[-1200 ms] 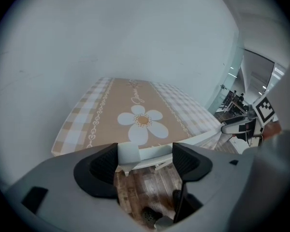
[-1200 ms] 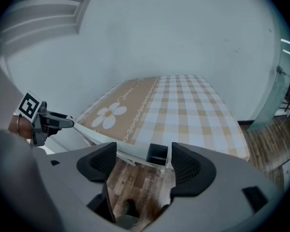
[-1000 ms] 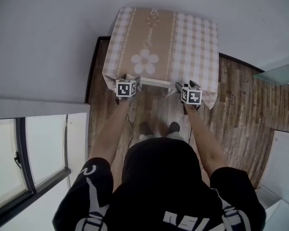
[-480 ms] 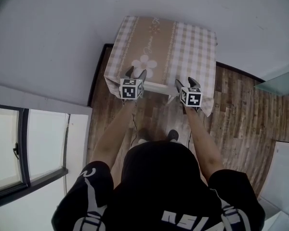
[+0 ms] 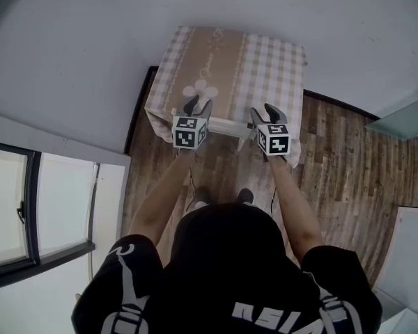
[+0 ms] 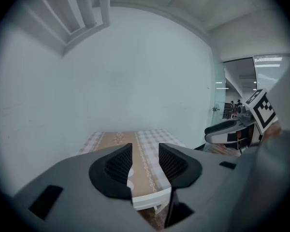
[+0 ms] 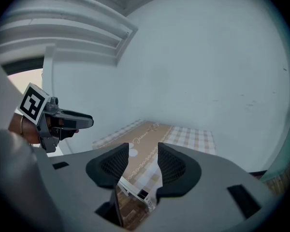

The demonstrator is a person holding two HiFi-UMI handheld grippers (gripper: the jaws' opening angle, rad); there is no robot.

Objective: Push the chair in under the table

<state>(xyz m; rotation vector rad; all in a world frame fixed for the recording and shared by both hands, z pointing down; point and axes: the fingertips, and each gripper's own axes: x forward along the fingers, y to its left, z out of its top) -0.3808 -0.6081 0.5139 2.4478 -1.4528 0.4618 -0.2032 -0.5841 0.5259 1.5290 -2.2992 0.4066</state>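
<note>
A table under a beige checked cloth (image 5: 265, 54) stands against the white wall. The chair's white top rail (image 5: 226, 125) shows at the table's near edge, with the rest of the chair hidden under the cloth. My left gripper (image 5: 196, 106) hovers above the rail's left end and my right gripper (image 5: 272, 111) above its right end; neither touches it. In the left gripper view the left gripper (image 6: 145, 151) has a gap with nothing in it, over the cloth and the rail (image 6: 152, 200). The right gripper (image 7: 143, 149) looks the same. Both pairs of jaws have just been closing on nothing.
Wood floor (image 5: 348, 152) surrounds the table, and the person's feet (image 5: 223, 197) stand just behind the chair. A window (image 5: 28, 214) lies at the left. A white panel (image 5: 411, 249) and a glass edge (image 5: 404, 106) are at the right.
Both grippers have lifted off the ends of the chair's top rail and now hover above it. Their jaws stand narrower than before.
</note>
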